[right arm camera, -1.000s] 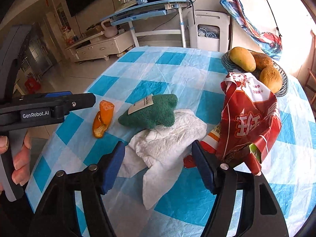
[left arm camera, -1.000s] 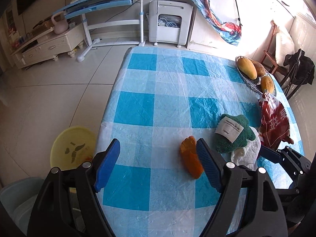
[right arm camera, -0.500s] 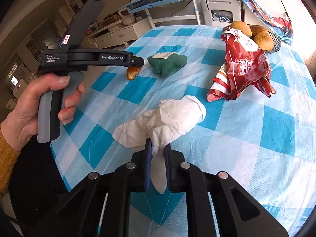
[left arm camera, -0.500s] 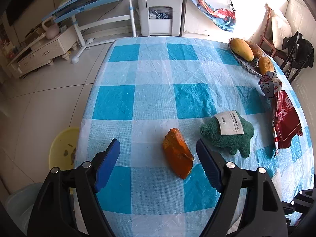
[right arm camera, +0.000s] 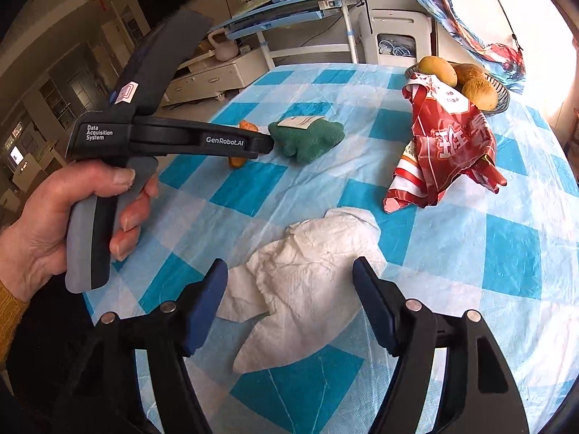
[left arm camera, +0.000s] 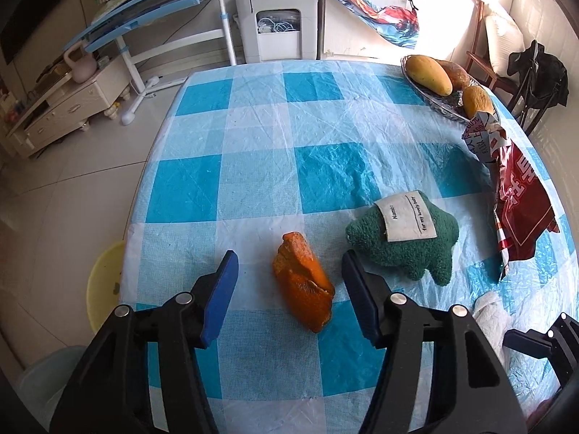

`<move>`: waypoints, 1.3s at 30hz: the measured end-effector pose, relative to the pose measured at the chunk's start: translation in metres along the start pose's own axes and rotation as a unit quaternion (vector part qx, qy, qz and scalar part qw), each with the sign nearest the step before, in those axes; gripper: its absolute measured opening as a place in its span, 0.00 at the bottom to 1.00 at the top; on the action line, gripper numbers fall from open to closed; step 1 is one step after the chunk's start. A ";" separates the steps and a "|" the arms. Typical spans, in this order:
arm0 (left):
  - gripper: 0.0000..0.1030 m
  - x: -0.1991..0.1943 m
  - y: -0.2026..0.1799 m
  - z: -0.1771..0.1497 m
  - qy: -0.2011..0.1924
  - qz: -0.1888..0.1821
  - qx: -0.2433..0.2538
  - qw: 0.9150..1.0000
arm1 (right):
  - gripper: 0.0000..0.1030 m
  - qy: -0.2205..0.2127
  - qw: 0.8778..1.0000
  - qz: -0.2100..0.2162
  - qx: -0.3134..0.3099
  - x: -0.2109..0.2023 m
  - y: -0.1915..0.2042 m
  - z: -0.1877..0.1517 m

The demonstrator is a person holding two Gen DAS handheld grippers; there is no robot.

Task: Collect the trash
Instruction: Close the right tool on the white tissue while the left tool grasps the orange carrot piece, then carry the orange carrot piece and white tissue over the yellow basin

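Observation:
An orange peel (left arm camera: 303, 282) lies on the blue checked tablecloth (left arm camera: 260, 188). My left gripper (left arm camera: 289, 271) is open, its fingers on either side of the peel without touching it. A crumpled white tissue (right arm camera: 307, 282) lies near the table's front edge. My right gripper (right arm camera: 289, 278) is open around the tissue's near end. A red snack bag (right arm camera: 448, 144) lies to the right; it also shows in the left wrist view (left arm camera: 521, 213). The peel (right arm camera: 241, 144) is half hidden behind the left gripper's body in the right wrist view.
A green plush toy (left arm camera: 409, 238) lies beside the peel. A bowl of mangoes (left arm camera: 445, 86) stands at the far right. A yellow basin (left arm camera: 105, 285) and a grey bin (left arm camera: 43, 379) sit on the floor left of the table. A chair (left arm camera: 506, 72) stands behind.
My right gripper was shut on the tissue half a second ago and is now open, with the tissue lying on the table. My left gripper moved closer over the peel.

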State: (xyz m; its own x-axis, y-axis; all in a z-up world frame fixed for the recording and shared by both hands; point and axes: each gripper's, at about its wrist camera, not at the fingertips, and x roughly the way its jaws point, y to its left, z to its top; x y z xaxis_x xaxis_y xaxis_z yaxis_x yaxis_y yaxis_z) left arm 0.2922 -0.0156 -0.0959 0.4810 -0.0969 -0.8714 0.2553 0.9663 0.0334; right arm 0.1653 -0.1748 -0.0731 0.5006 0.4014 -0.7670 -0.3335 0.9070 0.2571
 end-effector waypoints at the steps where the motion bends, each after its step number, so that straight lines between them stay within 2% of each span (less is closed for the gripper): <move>1: 0.43 -0.001 0.000 -0.001 0.000 -0.003 0.004 1.000 | 0.58 0.001 1.000 -0.003 -0.006 0.000 0.000 -0.001; 3: 0.30 -0.004 0.000 -0.002 0.000 -0.011 0.008 1.000 | 0.41 0.002 1.000 -0.006 -0.013 0.001 0.001 -0.001; 4: 0.24 -0.005 0.001 -0.003 0.001 -0.015 0.010 1.000 | 0.36 0.001 1.000 -0.005 -0.012 0.001 0.000 -0.001; 5: 0.21 -0.006 0.002 -0.005 0.002 -0.019 0.011 1.000 | 0.26 0.002 1.000 -0.001 -0.011 0.001 -0.002 -0.001; 6: 0.20 -0.008 0.004 -0.006 0.001 -0.022 0.011 1.000 | 0.22 0.003 1.000 0.002 -0.010 0.001 -0.003 -0.001; 10: 0.19 -0.023 0.013 -0.011 -0.017 -0.029 0.014 0.999 | 0.16 -0.003 1.000 0.005 -0.014 0.001 -0.002 -0.001; 13: 0.19 -0.034 0.026 -0.013 -0.031 -0.021 0.006 0.999 | 0.14 -0.009 1.000 0.013 -0.008 -0.001 -0.004 0.000; 16: 0.19 -0.044 0.044 -0.013 -0.042 -0.012 -0.017 0.999 | 0.12 -0.020 0.999 0.028 0.008 -0.004 -0.008 0.000; 21: 0.19 -0.062 0.070 -0.012 -0.068 -0.009 -0.058 0.996 | 0.11 -0.055 0.994 0.086 0.048 -0.011 -0.015 0.000; 23: 0.19 -0.069 0.080 -0.013 -0.076 -0.012 -0.072 0.994 | 0.11 -0.065 0.993 0.088 0.045 -0.014 -0.010 0.001; 25: 0.19 -0.072 0.088 -0.016 -0.078 -0.014 -0.083 0.993 | 0.11 -0.058 0.995 0.078 0.032 -0.011 -0.001 0.001; 26: 0.19 -0.073 0.092 -0.017 -0.078 -0.014 -0.087 0.993 | 0.12 -0.057 0.996 0.066 0.021 -0.010 0.004 0.002; 28: 0.19 -0.073 0.097 -0.020 -0.075 -0.016 -0.095 0.992 | 0.32 -0.050 0.998 0.040 0.008 -0.008 0.011 0.003; 29: 0.19 -0.073 0.099 -0.021 -0.074 -0.017 -0.099 0.992 | 0.60 -0.046 0.999 0.028 0.004 -0.007 0.013 0.003; 30: 0.19 -0.073 0.100 -0.022 -0.072 -0.019 -0.102 0.992 | 0.73 -0.048 0.999 0.012 -0.002 -0.008 0.016 0.003; 32: 0.19 -0.074 0.102 -0.022 -0.072 -0.023 -0.108 0.991 | 0.74 -0.054 0.998 -0.014 -0.015 -0.010 0.022 0.006; 36: 0.19 -0.076 0.097 -0.023 -0.077 -0.029 -0.105 0.991 | 0.81 -0.027 0.998 -0.053 -0.024 0.006 0.030 0.013; 38: 0.19 -0.077 0.097 -0.024 -0.078 -0.029 -0.105 0.991 | 0.81 0.015 0.997 -0.067 -0.025 0.025 0.033 0.011; 39: 0.19 -0.078 0.098 -0.025 -0.078 -0.029 -0.105 0.991 | 0.75 0.015 0.996 -0.083 -0.040 0.026 0.039 0.011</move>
State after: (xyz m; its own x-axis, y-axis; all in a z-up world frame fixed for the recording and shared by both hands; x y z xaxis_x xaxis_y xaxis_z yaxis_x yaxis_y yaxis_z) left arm 0.2586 0.0925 -0.0368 0.5993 -0.1735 -0.7815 0.1132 0.9848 -0.1318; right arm 0.1741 -0.1282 -0.0764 0.5303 0.2428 -0.8123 -0.3113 0.9470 0.0798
